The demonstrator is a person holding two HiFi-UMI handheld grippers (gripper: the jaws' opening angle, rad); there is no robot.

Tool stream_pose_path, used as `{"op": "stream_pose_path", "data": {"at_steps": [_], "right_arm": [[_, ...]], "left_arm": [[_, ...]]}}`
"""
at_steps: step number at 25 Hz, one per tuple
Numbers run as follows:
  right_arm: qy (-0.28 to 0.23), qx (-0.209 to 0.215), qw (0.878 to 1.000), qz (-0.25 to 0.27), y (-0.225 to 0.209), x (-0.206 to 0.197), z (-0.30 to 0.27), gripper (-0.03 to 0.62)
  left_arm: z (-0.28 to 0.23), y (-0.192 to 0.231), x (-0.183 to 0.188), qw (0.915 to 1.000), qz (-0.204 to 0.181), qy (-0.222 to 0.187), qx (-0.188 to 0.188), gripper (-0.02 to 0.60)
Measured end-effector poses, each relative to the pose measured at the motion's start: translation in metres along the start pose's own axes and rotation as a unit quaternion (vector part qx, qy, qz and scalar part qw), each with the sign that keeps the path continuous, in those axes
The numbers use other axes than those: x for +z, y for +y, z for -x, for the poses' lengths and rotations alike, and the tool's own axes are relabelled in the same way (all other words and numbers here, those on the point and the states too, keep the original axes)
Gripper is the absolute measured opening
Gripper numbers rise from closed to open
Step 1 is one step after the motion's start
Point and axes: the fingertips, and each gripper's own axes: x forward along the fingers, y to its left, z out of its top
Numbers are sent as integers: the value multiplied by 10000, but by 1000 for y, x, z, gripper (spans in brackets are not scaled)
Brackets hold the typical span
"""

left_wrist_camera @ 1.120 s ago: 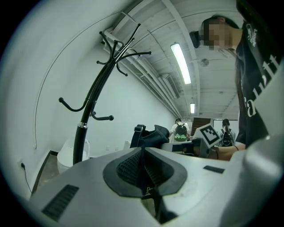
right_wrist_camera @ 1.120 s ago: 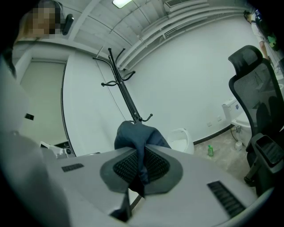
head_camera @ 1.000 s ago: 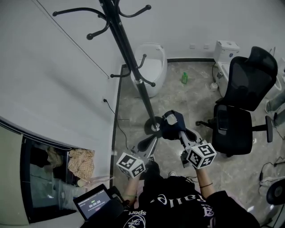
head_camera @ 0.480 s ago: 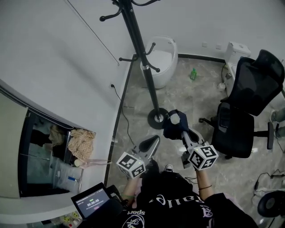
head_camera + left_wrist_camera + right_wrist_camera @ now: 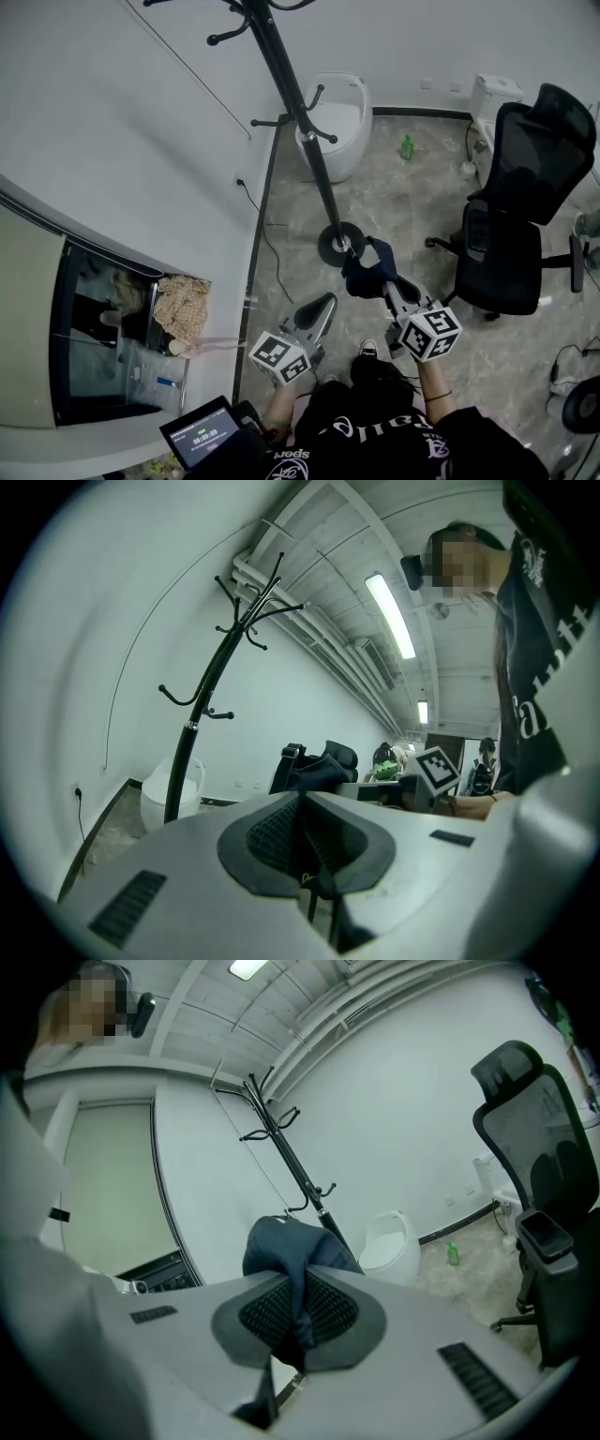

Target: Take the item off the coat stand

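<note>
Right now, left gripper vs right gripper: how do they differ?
Load: the right gripper is shut on a dark blue cloth item. The left gripper has its jaws together with nothing between them.
Pose: in the head view the right gripper is held a little further forward than the left gripper.
Shared: both have closed jaws and a marker cube, and neither touches the coat stand.

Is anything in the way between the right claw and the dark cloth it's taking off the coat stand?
Nothing visible: the right gripper is shut on the dark cloth, which hangs off the coat stand's hooks.
</note>
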Motion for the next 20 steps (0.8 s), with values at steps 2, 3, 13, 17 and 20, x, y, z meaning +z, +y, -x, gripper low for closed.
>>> {"op": "stream_pose_path", "data": {"at_steps": [2,3,13,17,20], "right_arm": [[-7,-27,10000,12,12,-6,4,25],[-9,-43,10000,24,19,-10,6,25],[-65,-232,9997,76,113,-63,40,25],[-105,-333,9994,51,150,-86,60,25],[-72,-391,9992,74,174,-105,77,25]], "left_arm": [[14,-4,2,10000,45,-1,-9,5],[22,-5,2,10000,35,-2,-18,5],[147,-8,-12,9998,-159,-83,-18,5],[193,-16,-18,10000,-71,-50,-22,5],[219,-23,-30,9999,-30,-36,-112,5]]}}
